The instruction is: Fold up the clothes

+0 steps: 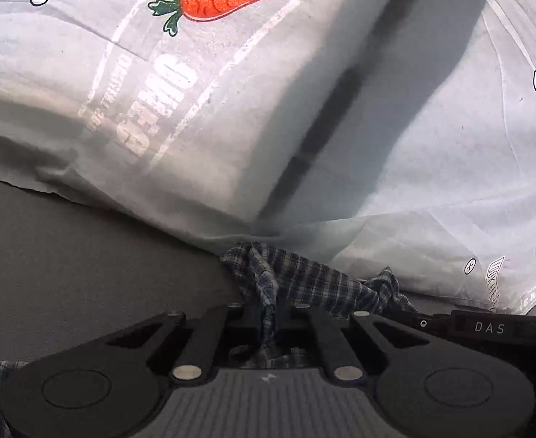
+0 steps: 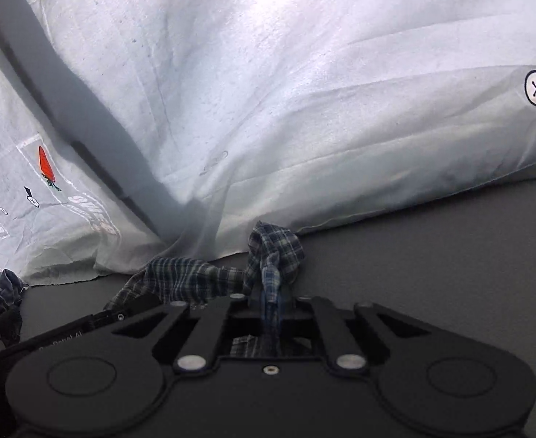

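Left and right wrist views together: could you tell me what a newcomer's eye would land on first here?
The orange carrot printed on the left white pillow stands out most, top centre of the left wrist view. Next comes the plaid cloth, bunched on the grey surface below the pillows and pinched by both the left tongs and the right tongs. A dark gap splits the two pillows.

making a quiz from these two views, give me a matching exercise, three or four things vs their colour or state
Things:
1. plaid garment
2. carrot print
3. left pillow
4. bed surface

Descriptions:
A. orange with green leaves
B. dark grey, flat
C. pinched by both grippers, bunched
D. white, printed with lettering

Pairs: 1-C, 2-A, 3-D, 4-B
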Available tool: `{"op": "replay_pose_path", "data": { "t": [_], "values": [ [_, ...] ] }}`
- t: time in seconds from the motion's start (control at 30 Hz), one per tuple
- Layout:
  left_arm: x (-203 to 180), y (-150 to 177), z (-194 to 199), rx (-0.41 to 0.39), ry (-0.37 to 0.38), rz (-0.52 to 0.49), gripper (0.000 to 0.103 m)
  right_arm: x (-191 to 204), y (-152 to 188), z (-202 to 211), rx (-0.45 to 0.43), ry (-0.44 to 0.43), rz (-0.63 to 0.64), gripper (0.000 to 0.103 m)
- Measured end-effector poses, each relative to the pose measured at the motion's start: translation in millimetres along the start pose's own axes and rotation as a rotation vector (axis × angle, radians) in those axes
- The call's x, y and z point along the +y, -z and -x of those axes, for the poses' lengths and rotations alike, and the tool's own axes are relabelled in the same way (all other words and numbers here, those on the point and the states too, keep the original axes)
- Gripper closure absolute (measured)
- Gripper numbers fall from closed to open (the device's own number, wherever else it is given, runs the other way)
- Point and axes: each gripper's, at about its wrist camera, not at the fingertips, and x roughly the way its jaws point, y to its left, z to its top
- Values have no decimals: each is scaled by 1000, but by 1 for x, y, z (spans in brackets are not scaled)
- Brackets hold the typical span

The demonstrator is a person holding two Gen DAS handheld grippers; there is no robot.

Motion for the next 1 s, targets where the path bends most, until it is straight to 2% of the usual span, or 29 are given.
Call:
{"op": "replay_pose_path", "data": {
  "t": [0.03, 0.1, 0.13, 0.17, 0.23, 0.3, 0.33, 0.43, 0.53, 0.7, 0.87, 0.9, 1.0],
  "values": [
    [-1, -1, 2, -1, -8, -1, 92, 0, 0, 2, -4, 1, 2, 94],
    [-3, -5, 6, 0, -42, 12, 75, 2, -7, 11, -14, 38, -12, 73],
    [-2, -8, 11, -3, -50, 28, 70, 4, -10, 15, -20, 57, -19, 50],
    [-2, -12, 16, -6, -57, 45, 61, 5, -12, 21, -27, 74, -19, 41],
    [-5, -20, 38, -29, -69, 47, 54, 12, -8, 49, -52, 98, 34, 35],
    [-10, -28, 64, -58, -102, 29, 39, 18, -3, 77, -76, 122, 88, 20],
    [-13, -31, 77, -72, -118, 20, 36, 21, -1, 91, -89, 134, 115, 12],
    [-22, -17, 132, -98, -177, -22, 26, 31, 8, 135, -122, 172, 194, 2],
    [-30, 22, 186, -57, -224, -17, 19, 32, 55, 177, -88, 204, 243, 1],
    [-48, 120, 253, 121, -338, 75, 17, 27, 124, 217, -22, 185, 299, 1],
    [-70, 216, 313, 237, -357, 178, 17, 22, 192, 257, 43, 166, 354, 0],
    [-74, 231, 323, 244, -370, 194, 17, 21, 206, 265, 56, 163, 365, 0],
    [-93, 259, 347, 235, -424, 124, 15, 18, 247, 289, 96, 151, 398, 0]
  ]
}}
